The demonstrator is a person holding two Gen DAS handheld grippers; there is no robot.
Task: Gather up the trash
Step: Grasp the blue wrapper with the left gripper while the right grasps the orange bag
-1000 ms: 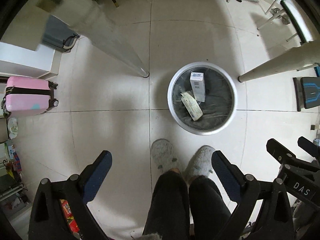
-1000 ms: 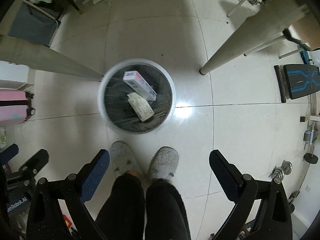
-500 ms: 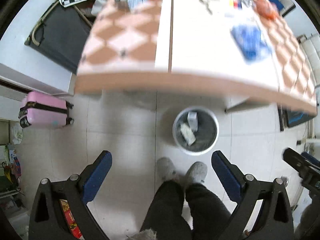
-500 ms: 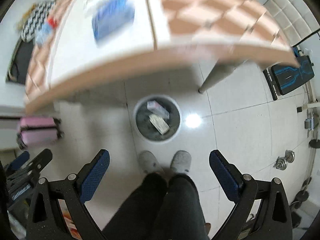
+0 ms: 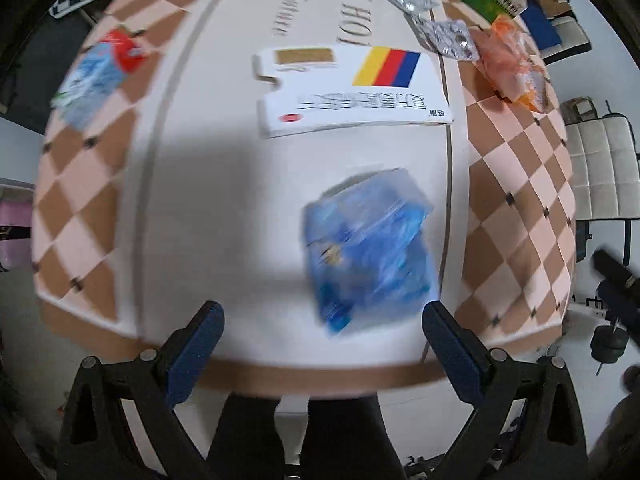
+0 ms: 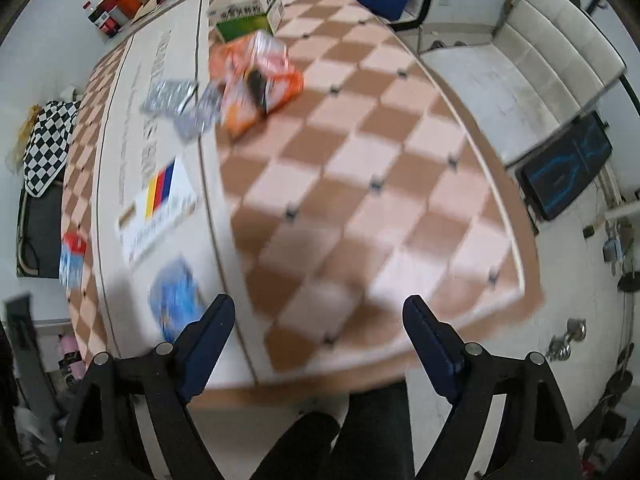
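Observation:
Both views look down on a checkered table (image 5: 516, 184) strewn with trash. A blurred blue wrapper (image 5: 368, 248) lies near the front edge, just beyond my left gripper (image 5: 323, 334), which is open and empty. Farther back sit a white box with yellow, red and blue stripes (image 5: 352, 92), silver blister packs (image 5: 448, 36), an orange wrapper (image 5: 512, 64) and a red-and-blue packet (image 5: 100, 76). My right gripper (image 6: 319, 332) hangs over the table's front edge with nothing between its closing jaws. Its view shows the blue wrapper (image 6: 176, 296), striped box (image 6: 160, 208), blister packs (image 6: 180, 100) and orange wrapper (image 6: 256, 80).
A green-and-white carton (image 6: 248, 12) stands at the table's far end, with bottles and jars (image 6: 116, 8) beyond it. A white bench seat (image 6: 516, 64) and a dark blue-patterned pad (image 6: 564, 168) lie to the right. The person's dark trouser legs (image 6: 332, 436) show below the table edge.
Both grippers rose from above the floor bin to above the tabletop. The bin and slippers have gone out of sight behind the table. The right gripper's jaws stand narrower than before.

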